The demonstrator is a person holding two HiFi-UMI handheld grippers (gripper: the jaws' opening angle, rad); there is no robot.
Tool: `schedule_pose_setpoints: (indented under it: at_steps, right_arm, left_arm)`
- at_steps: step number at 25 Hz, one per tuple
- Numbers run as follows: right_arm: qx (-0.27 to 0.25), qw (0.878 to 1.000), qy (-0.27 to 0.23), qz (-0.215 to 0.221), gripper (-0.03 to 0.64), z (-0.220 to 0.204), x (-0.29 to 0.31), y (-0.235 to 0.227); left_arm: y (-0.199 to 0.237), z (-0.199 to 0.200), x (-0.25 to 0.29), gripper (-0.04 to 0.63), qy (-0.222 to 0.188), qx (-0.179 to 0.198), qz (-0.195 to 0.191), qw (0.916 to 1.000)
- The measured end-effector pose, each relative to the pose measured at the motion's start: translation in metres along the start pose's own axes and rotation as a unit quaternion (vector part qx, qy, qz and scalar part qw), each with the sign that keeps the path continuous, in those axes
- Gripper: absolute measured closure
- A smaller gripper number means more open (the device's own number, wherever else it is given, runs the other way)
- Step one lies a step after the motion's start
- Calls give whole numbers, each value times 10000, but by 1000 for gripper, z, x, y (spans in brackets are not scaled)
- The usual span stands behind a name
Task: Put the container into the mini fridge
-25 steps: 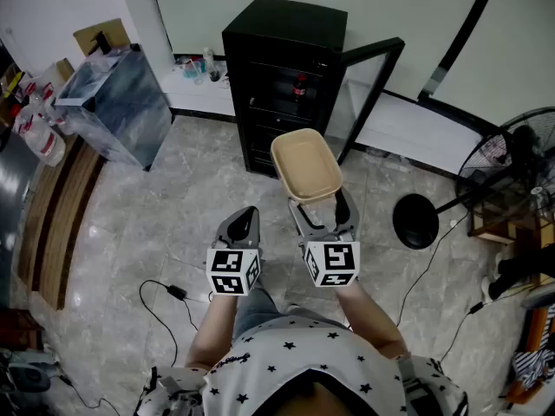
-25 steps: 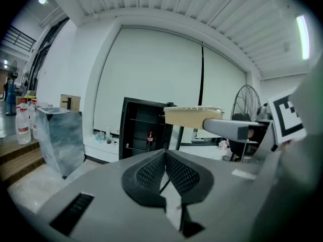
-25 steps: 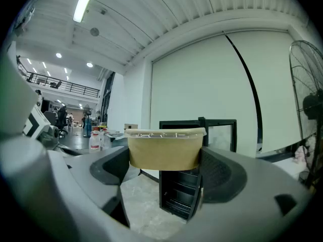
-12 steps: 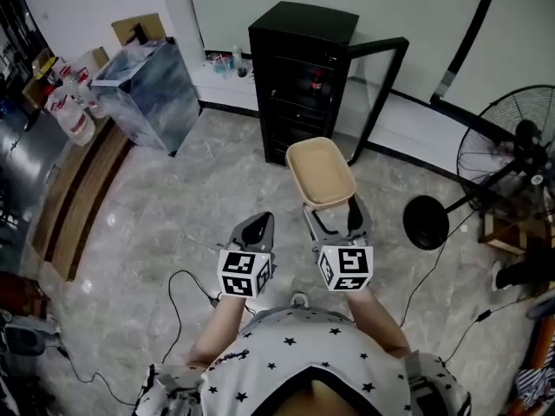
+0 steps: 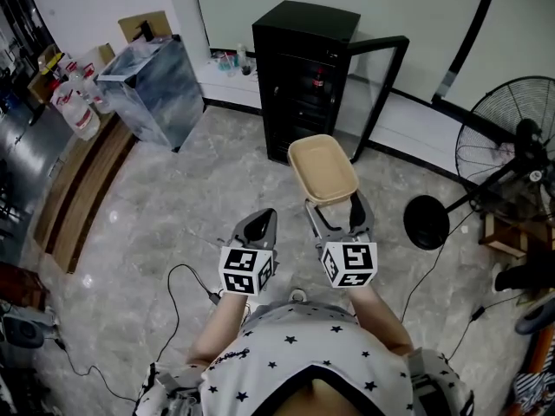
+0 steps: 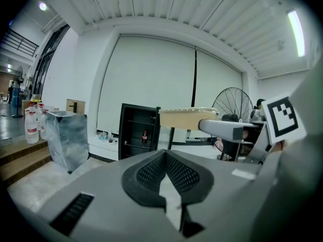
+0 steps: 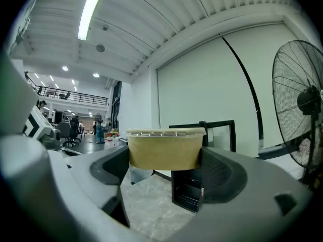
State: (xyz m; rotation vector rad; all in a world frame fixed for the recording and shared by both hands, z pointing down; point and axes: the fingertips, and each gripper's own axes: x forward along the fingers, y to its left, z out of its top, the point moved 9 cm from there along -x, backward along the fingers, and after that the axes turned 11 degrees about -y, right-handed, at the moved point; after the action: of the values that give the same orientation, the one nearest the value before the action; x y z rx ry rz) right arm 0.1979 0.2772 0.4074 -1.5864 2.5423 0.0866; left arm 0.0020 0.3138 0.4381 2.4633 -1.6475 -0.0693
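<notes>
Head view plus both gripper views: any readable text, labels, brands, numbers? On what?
No readable text in any view.
Left cube, right cube: black-and-white square marker patterns only, no letters or digits.
Bottle in the fridge: red label, too small to read.
Jugs at far left: red labels, too small to read.
Container: plain tan, no print visible.

On your left, silver-grey wrapped box (image 5: 147, 89) on pale marble floor (image 5: 173, 198), clear plastic bottles with red labels (image 5: 76, 111) beside it, brown wooden step (image 5: 69, 193), brown cardboard box (image 5: 146, 26) behind, on your right, black pedestal fan (image 5: 512, 141).
</notes>
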Motion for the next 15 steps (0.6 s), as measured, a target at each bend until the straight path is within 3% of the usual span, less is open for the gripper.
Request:
schedule_pose_setpoints:
  at_steps: [15]
  right_arm:
    - [-48,9997,-12,236,181,2,11,-19]
  left_arm:
    - [-15,-3,8,583,-47,-60,256,9996]
